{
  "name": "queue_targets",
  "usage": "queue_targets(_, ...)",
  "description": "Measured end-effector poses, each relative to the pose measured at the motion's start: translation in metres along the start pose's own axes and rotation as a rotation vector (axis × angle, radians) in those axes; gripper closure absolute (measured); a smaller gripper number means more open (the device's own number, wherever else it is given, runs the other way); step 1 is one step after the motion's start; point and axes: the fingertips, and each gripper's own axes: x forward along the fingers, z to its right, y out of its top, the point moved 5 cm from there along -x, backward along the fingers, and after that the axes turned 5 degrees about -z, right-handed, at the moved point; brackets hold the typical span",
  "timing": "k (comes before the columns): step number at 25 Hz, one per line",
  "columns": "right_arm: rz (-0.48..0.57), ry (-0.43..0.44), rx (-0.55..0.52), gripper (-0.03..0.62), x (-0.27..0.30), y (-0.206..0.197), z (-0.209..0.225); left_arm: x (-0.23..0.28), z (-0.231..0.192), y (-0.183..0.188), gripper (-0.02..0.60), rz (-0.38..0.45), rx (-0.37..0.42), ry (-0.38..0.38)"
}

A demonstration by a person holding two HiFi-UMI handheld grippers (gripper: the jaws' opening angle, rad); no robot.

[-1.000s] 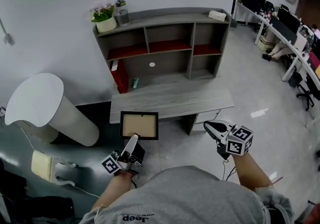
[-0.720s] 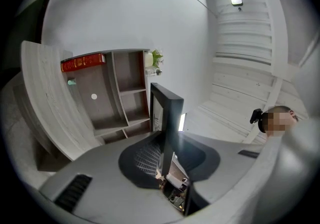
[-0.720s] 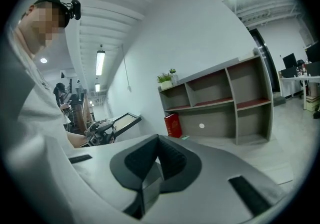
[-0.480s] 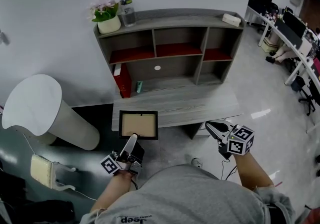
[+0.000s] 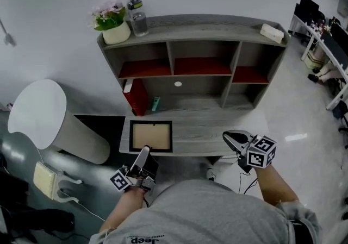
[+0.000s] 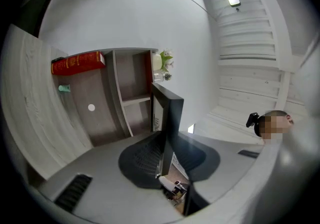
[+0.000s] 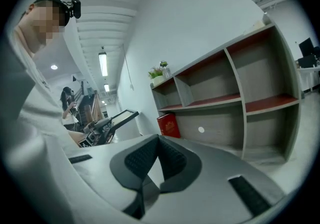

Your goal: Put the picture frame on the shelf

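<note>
A black picture frame [image 5: 151,136] with a tan inside hangs over the front left of the grey desk top [image 5: 217,126]; my left gripper [image 5: 143,156] is shut on its lower edge. In the left gripper view the frame [image 6: 168,113] stands edge-on between the pads. Behind the desk rises the grey shelf unit [image 5: 196,47] with red boards, its compartments mostly bare. My right gripper [image 5: 228,137] hovers over the desk's front right, shut with nothing in it. The right gripper view shows the frame [image 7: 120,116] to the left and the shelf [image 7: 235,98] ahead.
A flower pot [image 5: 111,25], a jar [image 5: 137,19] and a white box [image 5: 271,32] sit on the shelf's top. A red book [image 5: 136,96] and a small teal object [image 5: 156,104] stand in the lower left bay. A white rounded stand [image 5: 41,115] is left; office desks lie far right.
The shelf and desk have come closer in the head view. The frame, earlier in front of the desk's edge, now hangs over the desk top. Both grippers keep their state.
</note>
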Motion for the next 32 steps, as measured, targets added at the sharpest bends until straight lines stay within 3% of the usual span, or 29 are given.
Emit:
queue_targets(10, -0.009, 0.151, -0.093, 0.576, 0.030, 0.078, 0.123, 0.125, -0.026, 0.016, 0.489, 0.147, 0.052, 0.010)
queue_targets(15, 0.020, 0.175, -0.150, 0.576, 0.035, 0.109, 0.148, 0.174, -0.022, 0.022, 0.491, 0.155, 0.082, -0.008)
queue_targets(21, 0.037, 0.184, -0.181, 0.576, 0.041, 0.135, 0.155, 0.207, -0.021, 0.031, 0.490, 0.138, 0.062, 0.000)
queue_targets(27, 0.048, 0.115, -0.200, 0.576, 0.053, 0.156, 0.142, 0.226, -0.018, 0.062, 0.489, 0.091, 0.029, -0.033)
queue_targets(32, 0.077, -0.017, -0.234, 0.576, 0.065, 0.181, 0.117, 0.239, -0.013, 0.095, 0.490, 0.013, -0.002, -0.072)
